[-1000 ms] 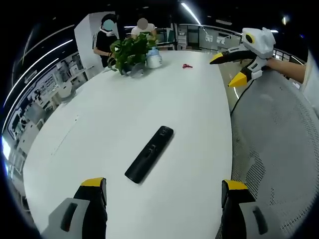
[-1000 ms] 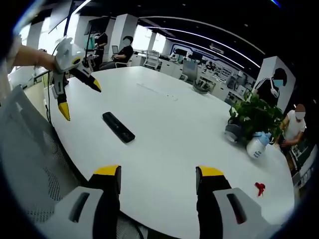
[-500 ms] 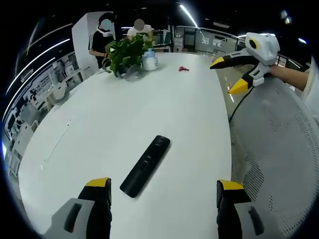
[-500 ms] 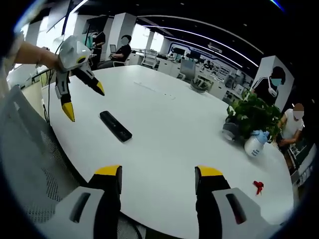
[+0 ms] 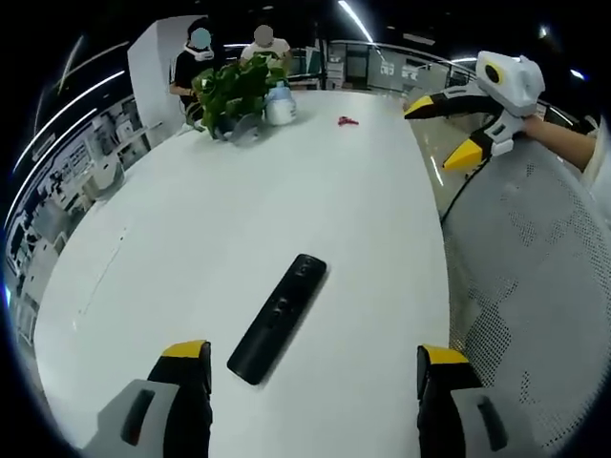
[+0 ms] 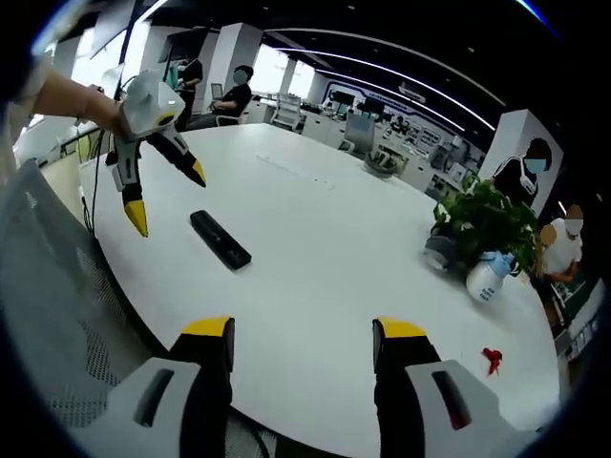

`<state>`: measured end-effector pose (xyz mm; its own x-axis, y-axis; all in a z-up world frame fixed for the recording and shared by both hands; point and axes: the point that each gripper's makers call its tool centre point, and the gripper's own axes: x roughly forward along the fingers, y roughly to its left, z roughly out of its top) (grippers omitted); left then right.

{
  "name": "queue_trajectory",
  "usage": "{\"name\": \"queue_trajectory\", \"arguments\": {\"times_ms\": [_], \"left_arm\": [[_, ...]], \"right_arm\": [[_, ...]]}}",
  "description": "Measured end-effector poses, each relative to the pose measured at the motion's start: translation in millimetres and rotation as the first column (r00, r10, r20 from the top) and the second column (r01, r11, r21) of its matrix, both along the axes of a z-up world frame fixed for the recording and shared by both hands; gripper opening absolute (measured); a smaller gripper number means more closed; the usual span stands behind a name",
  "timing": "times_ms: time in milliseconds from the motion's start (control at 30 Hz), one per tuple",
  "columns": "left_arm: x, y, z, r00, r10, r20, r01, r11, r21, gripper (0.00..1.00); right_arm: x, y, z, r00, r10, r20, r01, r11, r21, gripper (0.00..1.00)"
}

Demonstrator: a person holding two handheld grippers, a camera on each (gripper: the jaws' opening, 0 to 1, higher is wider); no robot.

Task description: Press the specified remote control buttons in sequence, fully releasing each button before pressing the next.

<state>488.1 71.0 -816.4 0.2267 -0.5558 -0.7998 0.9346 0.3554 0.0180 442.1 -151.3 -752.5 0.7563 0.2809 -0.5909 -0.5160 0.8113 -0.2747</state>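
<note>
Item: slim black plastic remote control (image 5: 278,317), lying flat on the white oval table (image 5: 239,210), just ahead of and between the left gripper (image 5: 312,367) jaws; nothing touches it.
Left gripper: jaws wide apart, holding nothing.
Right gripper (image 6: 302,336): jaws wide apart, holding nothing, well away from the remote (image 6: 221,239).
Risk: a wide yellow jaw tip could bridge two buttons, or nudge the unbraced remote toward the nearby table edge.
Change: the remote sits slightly nearer the left jaws than half a second ago; the camera has shifted, the remote has not.
</note>
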Motion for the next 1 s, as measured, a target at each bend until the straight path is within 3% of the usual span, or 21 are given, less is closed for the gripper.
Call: {"name": "queue_trajectory", "arguments": {"times_ms": [1000], "left_arm": [[8.3,-4,-13.8,0.998,-0.061,-0.002,0.061,0.995,0.08,0.94]], "right_arm": [[-1,0,-1.9,1.0,0.004,-0.009,-0.004,1.0,-0.011,0.59]]}}
